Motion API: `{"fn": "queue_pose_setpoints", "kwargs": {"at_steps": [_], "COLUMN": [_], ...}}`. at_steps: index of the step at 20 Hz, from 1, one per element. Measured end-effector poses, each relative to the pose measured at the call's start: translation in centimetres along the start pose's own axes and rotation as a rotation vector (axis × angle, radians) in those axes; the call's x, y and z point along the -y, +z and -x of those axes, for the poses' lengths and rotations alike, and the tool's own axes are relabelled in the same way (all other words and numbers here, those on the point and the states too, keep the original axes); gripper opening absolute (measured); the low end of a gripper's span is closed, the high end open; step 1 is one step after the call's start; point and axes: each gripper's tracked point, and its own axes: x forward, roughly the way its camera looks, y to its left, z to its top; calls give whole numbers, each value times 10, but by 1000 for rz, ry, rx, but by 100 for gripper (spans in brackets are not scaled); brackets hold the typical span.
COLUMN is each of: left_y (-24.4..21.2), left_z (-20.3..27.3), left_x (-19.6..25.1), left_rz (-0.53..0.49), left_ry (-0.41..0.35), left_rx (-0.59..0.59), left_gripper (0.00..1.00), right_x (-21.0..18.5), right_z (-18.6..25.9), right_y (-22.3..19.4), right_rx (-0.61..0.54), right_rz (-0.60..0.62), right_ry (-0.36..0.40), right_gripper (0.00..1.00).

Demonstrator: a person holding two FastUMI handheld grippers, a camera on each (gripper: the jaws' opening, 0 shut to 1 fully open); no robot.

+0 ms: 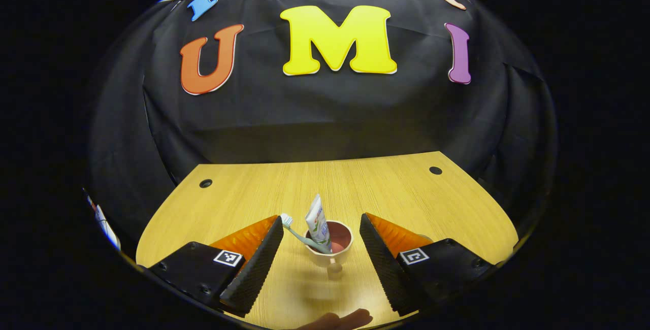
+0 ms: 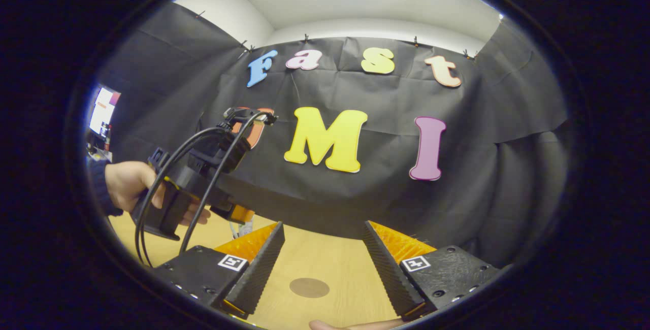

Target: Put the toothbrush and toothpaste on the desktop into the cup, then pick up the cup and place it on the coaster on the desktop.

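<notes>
A cream cup with a reddish inside stands on the wooden desktop, its small handle turned toward me. A pale toothbrush and a white toothpaste tube lean inside it. My left gripper is open, its fingers on either side of the cup and apart from it. In the right gripper view, a round brown coaster lies flat on the desktop. My right gripper hangs open above the coaster with nothing between its fingers. The left gripper's body is farther off on the left, held by a hand.
Two dark cable holes mark the desktop's far corners. Black cloth walls close the booth behind and at the sides. A fingertip shows at the bottom edge. Black cables loop from the left gripper.
</notes>
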Motion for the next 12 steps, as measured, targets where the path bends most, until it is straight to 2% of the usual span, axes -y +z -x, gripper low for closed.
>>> {"fn": "queue_pose_setpoints", "kwargs": {"at_steps": [4, 8, 12], "left_y": [-29, -63, -92], "left_z": [-11, -28, -40], "left_x": [-1, 11, 11], "left_rz": [19, 59, 57], "left_ry": [40, 28, 53], "left_rx": [-198, -374, -509], "left_gripper": [96, 96, 94], "right_x": [19, 31, 37], "right_z": [14, 26, 26], "right_y": [-12, -18, -23], "right_rx": [-14, -20, -26], "right_rz": [-40, -53, -87], "right_ry": [-19, -34, -29], "right_gripper": [94, 94, 94]}}
